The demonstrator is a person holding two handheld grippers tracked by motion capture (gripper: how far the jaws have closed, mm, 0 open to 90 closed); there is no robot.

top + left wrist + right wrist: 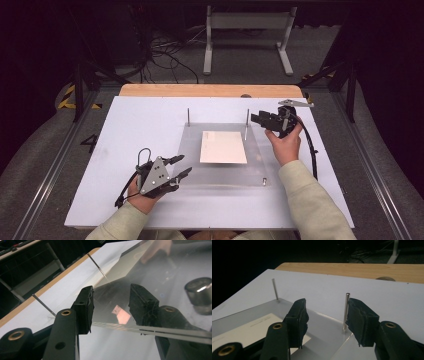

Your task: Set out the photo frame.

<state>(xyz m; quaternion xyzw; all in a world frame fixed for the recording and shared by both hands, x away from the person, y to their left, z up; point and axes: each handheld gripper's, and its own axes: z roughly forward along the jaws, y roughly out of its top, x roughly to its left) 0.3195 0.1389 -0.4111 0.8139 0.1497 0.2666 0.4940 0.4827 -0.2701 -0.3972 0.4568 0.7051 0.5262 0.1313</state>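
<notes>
- Clear plate (pixel 260 167): one, transparent, flat on the white board (pixel 140 125), centred.
- Paper sheet (pixel 223 147): one, cream, lying on the plate's middle.
- Upright metal pins: two, at the far corners, left pin (pixel 188 116) and right pin (pixel 247 120).
- Left gripper (pixel 181 167): jaws apart at the plate's near-left edge, holding nothing.
- Right gripper (pixel 256 118): jaws apart just beside the right pin, holding nothing.

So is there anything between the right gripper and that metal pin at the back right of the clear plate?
Nothing visible. The right gripper is open, and the metal pin stands upright in the gap, close by the right-hand jaw. The paper card lies flat under the clear plate, off to the side.
</notes>
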